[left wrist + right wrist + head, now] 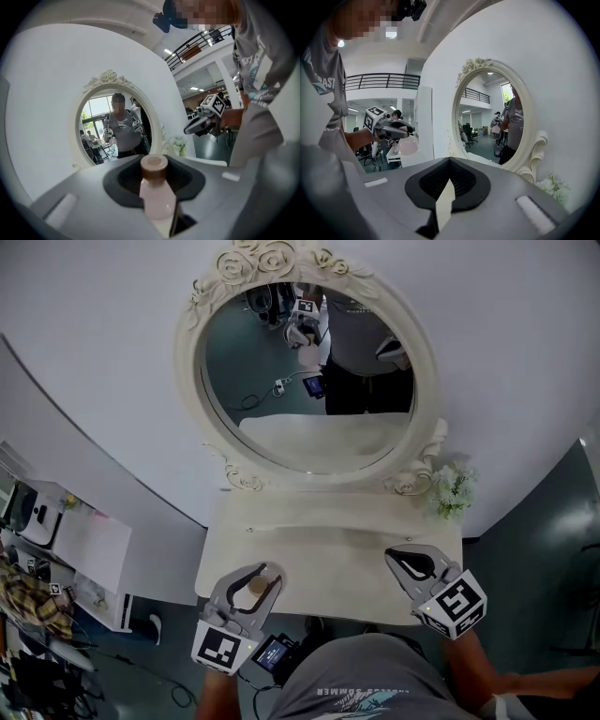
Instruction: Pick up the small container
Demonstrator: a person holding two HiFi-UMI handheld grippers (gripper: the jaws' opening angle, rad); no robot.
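Note:
The small container (255, 586) is a pale pink bottle with a brown cap (154, 167). My left gripper (261, 574) is shut on it and holds it upright over the front left corner of the white dressing table (328, 554). In the left gripper view the bottle (157, 197) stands between the jaws, which press on its sides. My right gripper (403, 559) hovers over the table's front right with its jaws together and nothing between them. The right gripper view shows the left gripper (393, 132) and the bottle (408, 146) off to its left.
An oval mirror (309, 371) in an ornate cream frame rises at the back of the table and reflects the person. A small bunch of white flowers (452, 488) sits at the back right corner. A white shelf unit (84, 554) stands on the floor to the left.

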